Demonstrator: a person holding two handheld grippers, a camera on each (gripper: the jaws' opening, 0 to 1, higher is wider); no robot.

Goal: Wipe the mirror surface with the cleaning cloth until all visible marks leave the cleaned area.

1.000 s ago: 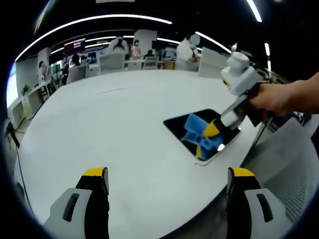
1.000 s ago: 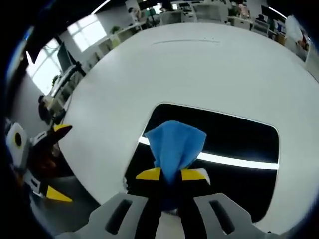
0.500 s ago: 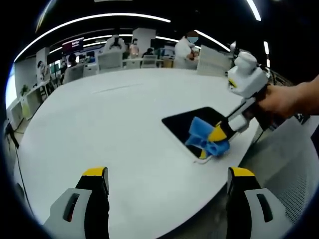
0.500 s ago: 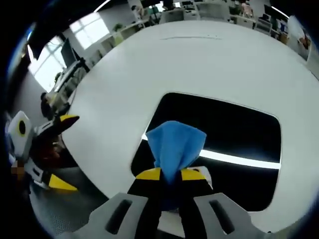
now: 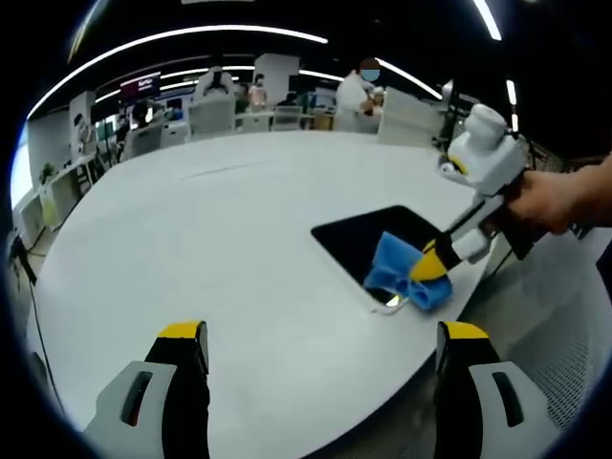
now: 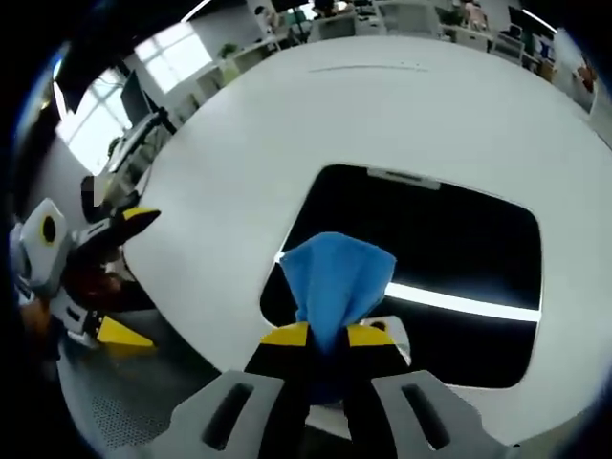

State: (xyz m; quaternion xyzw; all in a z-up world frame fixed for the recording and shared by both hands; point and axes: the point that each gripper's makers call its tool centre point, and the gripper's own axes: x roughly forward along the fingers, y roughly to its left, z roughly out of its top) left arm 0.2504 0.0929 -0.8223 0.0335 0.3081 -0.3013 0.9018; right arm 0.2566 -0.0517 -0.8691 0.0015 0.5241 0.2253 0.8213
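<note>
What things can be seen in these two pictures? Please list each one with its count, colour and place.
table: one, white, round, under everything.
mirror: one, dark reflecting surface with pale edge, flat near the table's edge.
cleaning cloth: one, blue, on the mirror's near edge.
chairs: several, white, beyond the table.
people: a few, in the background office.
ceiling lights: long white strips overhead.
right gripper: one, grey with yellow tips, shut on the cleaning cloth.
left gripper: one, grey with yellow tips, open above the table.
hand: one, holding the right gripper.
</note>
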